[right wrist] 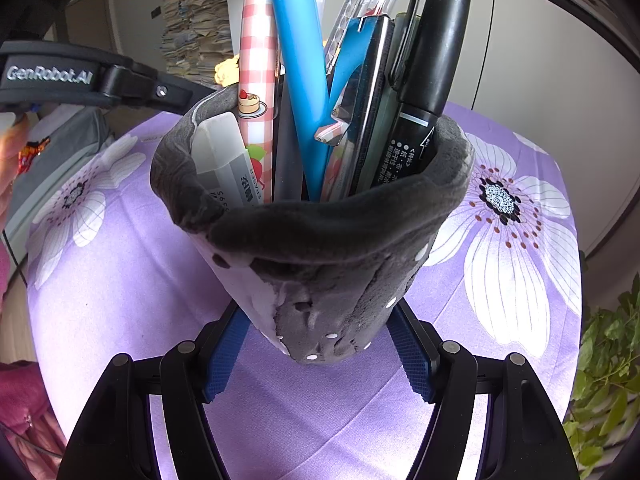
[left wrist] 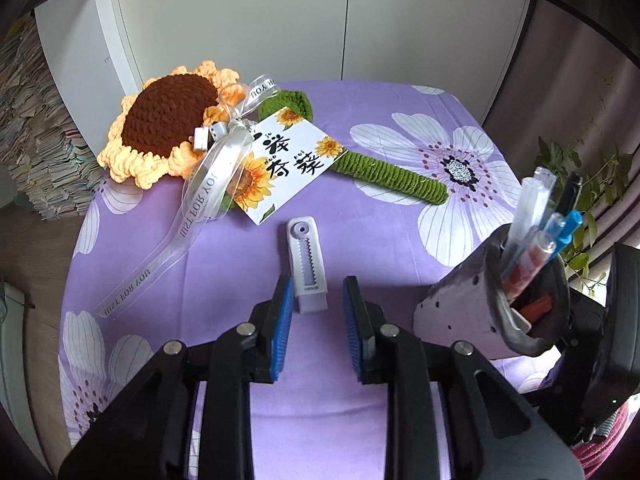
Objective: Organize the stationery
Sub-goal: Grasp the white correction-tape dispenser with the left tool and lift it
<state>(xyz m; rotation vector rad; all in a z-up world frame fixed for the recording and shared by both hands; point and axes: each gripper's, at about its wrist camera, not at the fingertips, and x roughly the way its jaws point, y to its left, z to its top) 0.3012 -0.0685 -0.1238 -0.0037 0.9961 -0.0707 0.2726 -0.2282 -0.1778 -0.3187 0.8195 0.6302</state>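
A small white utility knife (left wrist: 306,268) with a toothed slider lies flat on the purple flowered tablecloth (left wrist: 372,232). My left gripper (left wrist: 318,292) hangs over its near end. The blue pads stand either side of the knife without pressing on it, so the gripper is open. My right gripper (right wrist: 316,344) is shut on a grey fabric pen pouch (right wrist: 320,248), held upright and tilted. In the pouch stand a blue pen (right wrist: 296,80), a black marker (right wrist: 436,48), a pink checked pen (right wrist: 256,60), a white eraser (right wrist: 224,160) and other pens. The pouch (left wrist: 452,304) shows at the right of the left wrist view.
A crochet sunflower (left wrist: 168,120) with a green stem (left wrist: 392,176), a ribbon (left wrist: 200,200) and a printed card (left wrist: 288,164) lies at the back left of the round table. Paper stacks (left wrist: 36,152) stand at the left, a leafy plant (left wrist: 592,184) at the right, white cabinets (left wrist: 320,20) behind.
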